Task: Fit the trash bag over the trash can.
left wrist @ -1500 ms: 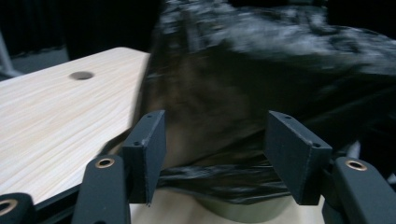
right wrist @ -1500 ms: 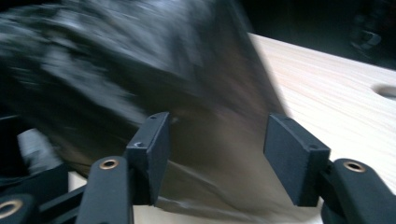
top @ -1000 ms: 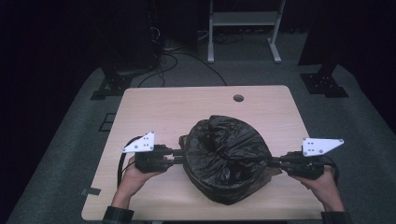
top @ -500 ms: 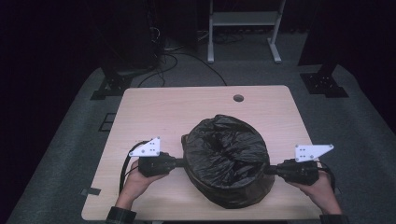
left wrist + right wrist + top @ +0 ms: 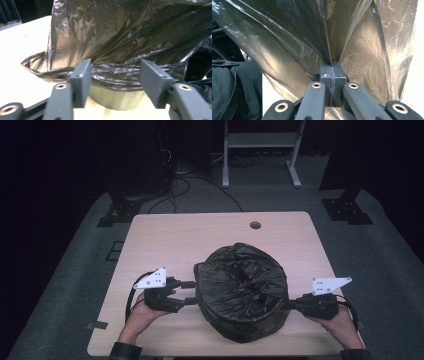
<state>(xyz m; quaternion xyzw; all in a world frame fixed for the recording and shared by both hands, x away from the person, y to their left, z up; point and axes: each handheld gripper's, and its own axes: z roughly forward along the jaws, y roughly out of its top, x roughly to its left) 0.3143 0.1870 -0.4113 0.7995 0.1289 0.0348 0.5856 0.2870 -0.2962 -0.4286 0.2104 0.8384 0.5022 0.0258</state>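
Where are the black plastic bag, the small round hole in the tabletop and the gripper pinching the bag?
black bag (image 5: 242, 292): high view, on its crumpled top.
round hole (image 5: 255, 225): high view, on its dark middle.
right gripper (image 5: 331, 71): right gripper view, where its closed jaws pinch the bag's film.

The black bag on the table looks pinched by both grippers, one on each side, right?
Not quite. The right gripper pinches the black bag, but the left gripper has just opened its jaws; the bag's edge lies loose between them, as the left gripper view shows.
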